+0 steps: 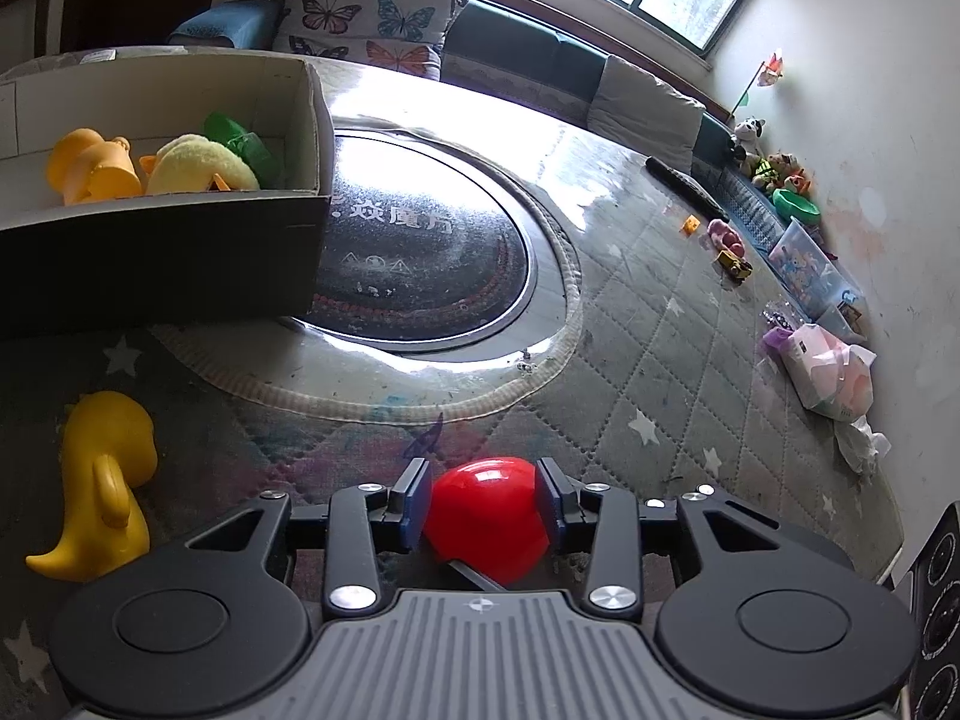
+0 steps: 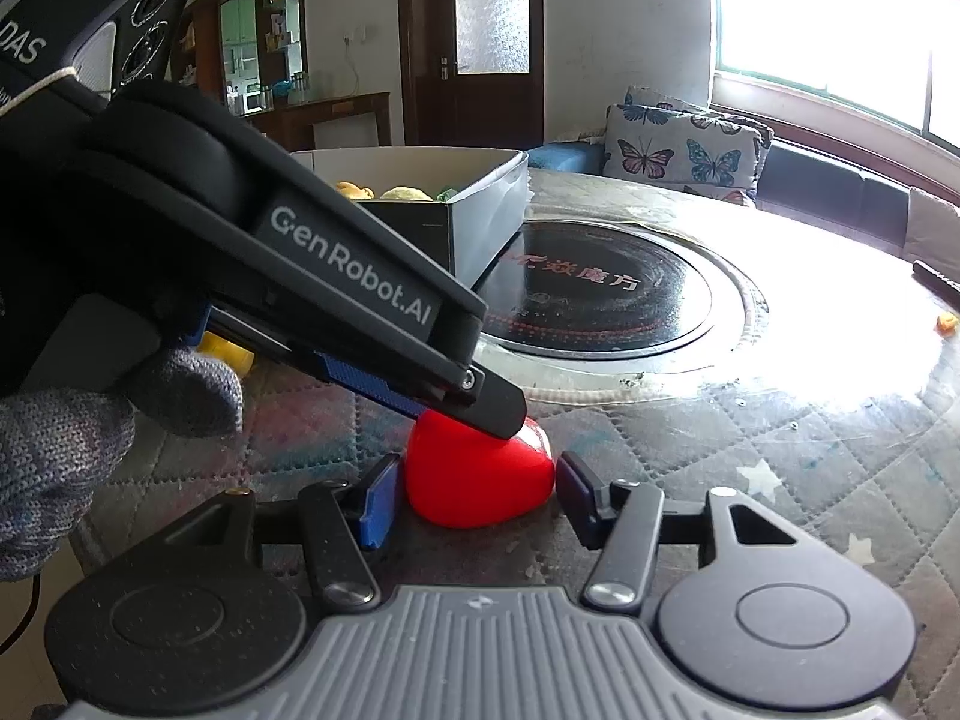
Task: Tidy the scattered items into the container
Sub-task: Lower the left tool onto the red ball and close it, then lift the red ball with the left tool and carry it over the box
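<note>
Red heart toy [image 1: 486,513] resting on the quilted tabletop [image 1: 648,336] near its front edge, bracketed by both tools: left gripper [image 1: 485,501] pinching its sides, right gripper [image 2: 477,489] spread around it, box [image 1: 180,204] beyond toward the far-left.

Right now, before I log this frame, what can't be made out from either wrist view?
- Red toy: underside and rear hidden by the left gripper body, left wrist view; the left gripper crosses its top, right wrist view.
- Box: its contents sit mostly behind the near wall, right wrist view.
- Yellow duck: nearly all hidden behind the left gripper, right wrist view.
- Small toys at the far edge: too small to identify.
- Window: overexposed.
</note>
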